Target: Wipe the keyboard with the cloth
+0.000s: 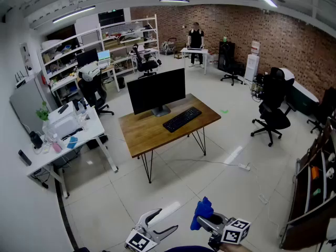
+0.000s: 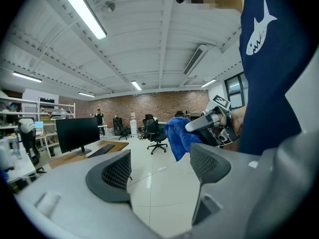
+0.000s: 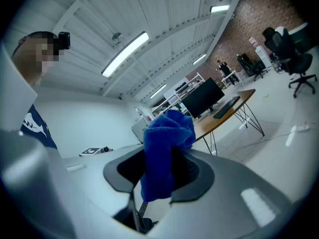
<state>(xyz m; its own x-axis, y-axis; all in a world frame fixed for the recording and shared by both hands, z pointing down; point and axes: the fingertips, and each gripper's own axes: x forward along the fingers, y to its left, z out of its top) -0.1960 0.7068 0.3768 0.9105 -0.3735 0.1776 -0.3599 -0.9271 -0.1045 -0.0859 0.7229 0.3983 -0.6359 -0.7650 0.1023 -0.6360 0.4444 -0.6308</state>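
The right gripper (image 3: 159, 171) is clenched on the blue cloth (image 3: 167, 138). The cloth is pinched between both jaws and bunches upward above them. The left gripper (image 2: 159, 169) is released: its jaws stand apart, and only floor is seen through the gap. Both grippers are held near each other above the tiled floor (image 1: 173, 177), well apart from the wooden desk (image 1: 142, 133). The black keyboard (image 1: 182, 119) lies on the right half of the desk, between the monitor (image 1: 156, 91) and the front edge, roughly parallel to that edge. The monitor is placed along the rear edge. The keyboard is not touched by the cloth.
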